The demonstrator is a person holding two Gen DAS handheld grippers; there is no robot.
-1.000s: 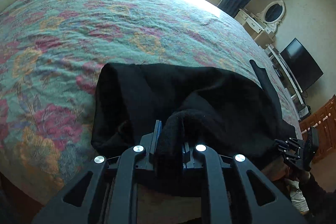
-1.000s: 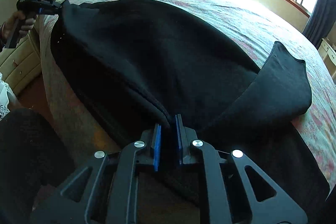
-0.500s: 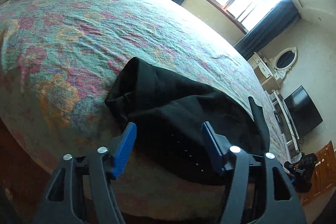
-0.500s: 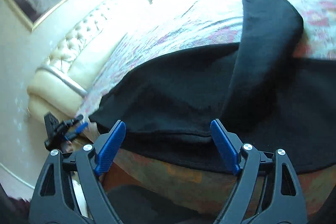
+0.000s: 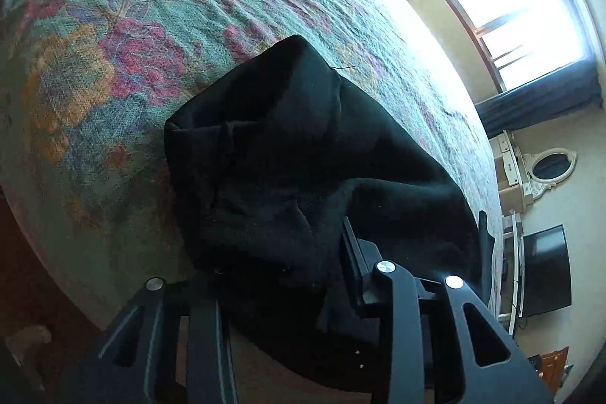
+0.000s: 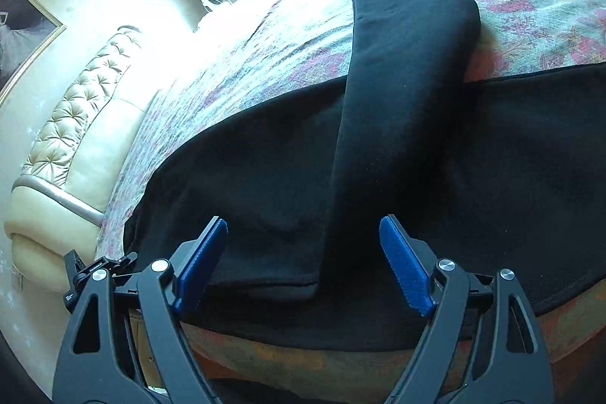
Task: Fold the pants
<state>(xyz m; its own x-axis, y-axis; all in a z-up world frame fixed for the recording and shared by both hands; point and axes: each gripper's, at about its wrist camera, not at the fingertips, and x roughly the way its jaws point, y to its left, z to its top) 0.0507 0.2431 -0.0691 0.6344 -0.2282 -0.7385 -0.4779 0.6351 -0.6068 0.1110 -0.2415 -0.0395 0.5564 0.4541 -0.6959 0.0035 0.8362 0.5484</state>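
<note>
Black pants point(image 5: 288, 154) lie along the near edge of a bed with a floral spread point(image 5: 125, 36). In the left wrist view my left gripper point(image 5: 303, 264) is shut on a bunched fold of the pants at the waist end; cloth hides the left finger. In the right wrist view the pants point(image 6: 295, 154) stretch across the bed edge, with one leg point(image 6: 409, 63) folded over and pointing away. My right gripper point(image 6: 303, 260) is open and empty, its blue pads point(image 6: 405, 267) on either side of the folded leg's near corner, just above it. The left gripper also shows in the right wrist view point(image 6: 98, 267).
A cream tufted headboard point(image 6: 75, 108) stands left of the bed. A window with dark curtains point(image 5: 522, 25), a white dresser with oval mirror point(image 5: 545, 169) and a dark TV point(image 5: 545, 271) stand beyond the bed's far side. The floor point(image 5: 22, 271) lies below the bed edge.
One second ago both grippers held the pants; both let go half a second ago. Now my left gripper has shut on the waist end again. My right gripper stays open, closer to the folded leg.
</note>
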